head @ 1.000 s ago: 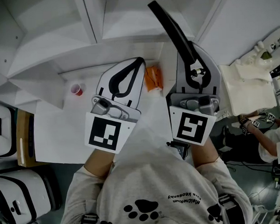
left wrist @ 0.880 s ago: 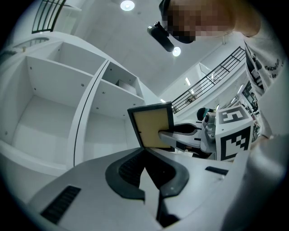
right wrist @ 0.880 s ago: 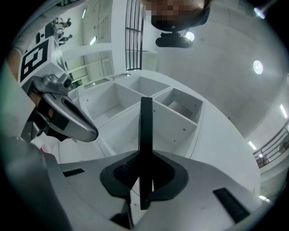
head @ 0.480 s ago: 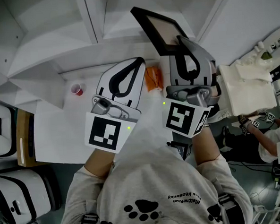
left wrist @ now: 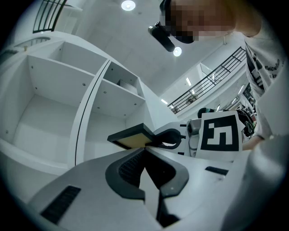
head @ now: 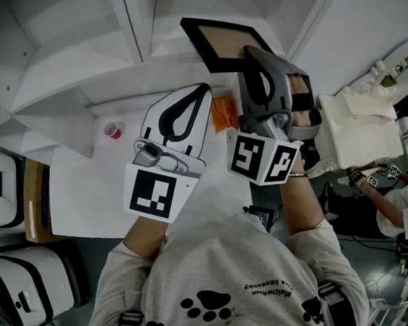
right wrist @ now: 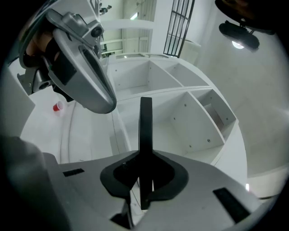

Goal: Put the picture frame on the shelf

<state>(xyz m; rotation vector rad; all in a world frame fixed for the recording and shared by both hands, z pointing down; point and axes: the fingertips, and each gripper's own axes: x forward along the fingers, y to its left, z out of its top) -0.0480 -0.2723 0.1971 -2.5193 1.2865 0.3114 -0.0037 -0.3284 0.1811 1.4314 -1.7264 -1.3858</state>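
Observation:
A black picture frame [head: 221,42] with a tan panel is held up in front of the white shelf [head: 81,63]. My right gripper [head: 252,56] is shut on its lower edge. In the right gripper view the picture frame [right wrist: 145,135] shows edge-on, clamped between the jaws of my right gripper [right wrist: 143,178], with the shelf's compartments [right wrist: 189,122] beyond. My left gripper [head: 198,90] is shut with nothing in it, lower and to the left over the white table. From the left gripper view, past my left gripper [left wrist: 145,151], the picture frame [left wrist: 131,137] hangs ahead, in front of the shelf [left wrist: 67,99].
A small red cup [head: 112,131] stands on the white table [head: 82,194], and an orange packet [head: 223,113] lies between the grippers. White cases [head: 5,185] sit on the floor at the left. Another person [head: 392,202] is at the right edge.
My right gripper has swung left and rolled over, so the frame has turned from edge-on to showing its tan face and moved left towards the shelf. The left gripper has stayed put.

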